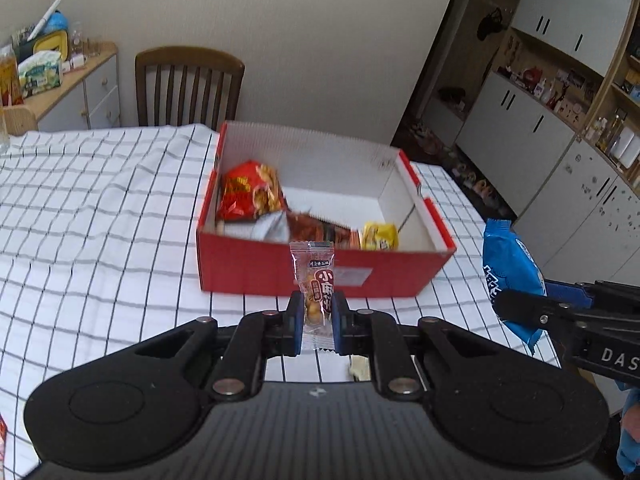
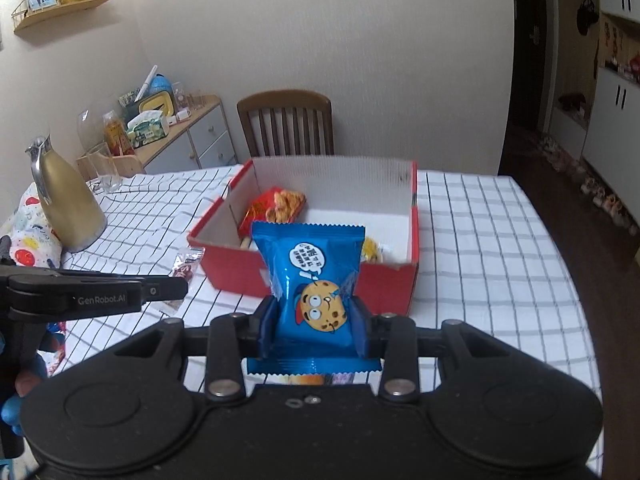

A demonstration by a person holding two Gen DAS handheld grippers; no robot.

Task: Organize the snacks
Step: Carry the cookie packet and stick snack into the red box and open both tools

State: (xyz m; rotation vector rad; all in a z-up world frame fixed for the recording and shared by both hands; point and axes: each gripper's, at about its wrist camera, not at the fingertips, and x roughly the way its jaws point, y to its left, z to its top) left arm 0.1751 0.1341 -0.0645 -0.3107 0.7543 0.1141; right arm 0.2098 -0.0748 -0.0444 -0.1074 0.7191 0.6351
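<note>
A red cardboard box (image 1: pixel 320 276) (image 2: pixel 384 284) with a white inside stands on the checked tablecloth, holding a red snack bag (image 1: pixel 250 194) (image 2: pixel 280 202), a yellow packet (image 1: pixel 380 236) and other wrappers. My left gripper (image 1: pixel 316 314) is shut on a small clear peanut packet (image 1: pixel 314 280), held upright just in front of the box's near wall. My right gripper (image 2: pixel 314 322) is shut on a blue cookie packet (image 2: pixel 310 276) (image 1: pixel 512 272), also upright before the box. In the right wrist view the left gripper's finger (image 2: pixel 160 290) reaches in from the left, with the peanut packet (image 2: pixel 186 266) beyond it.
A wooden chair (image 1: pixel 188 84) (image 2: pixel 286 124) stands behind the table. A gold jug (image 2: pixel 68 204) and a glass (image 2: pixel 102 168) sit at the table's left. A sideboard (image 1: pixel 80 92) with clutter lies left, white cabinets (image 1: pixel 540 100) right. A small wrapper (image 1: pixel 360 368) lies under the left gripper.
</note>
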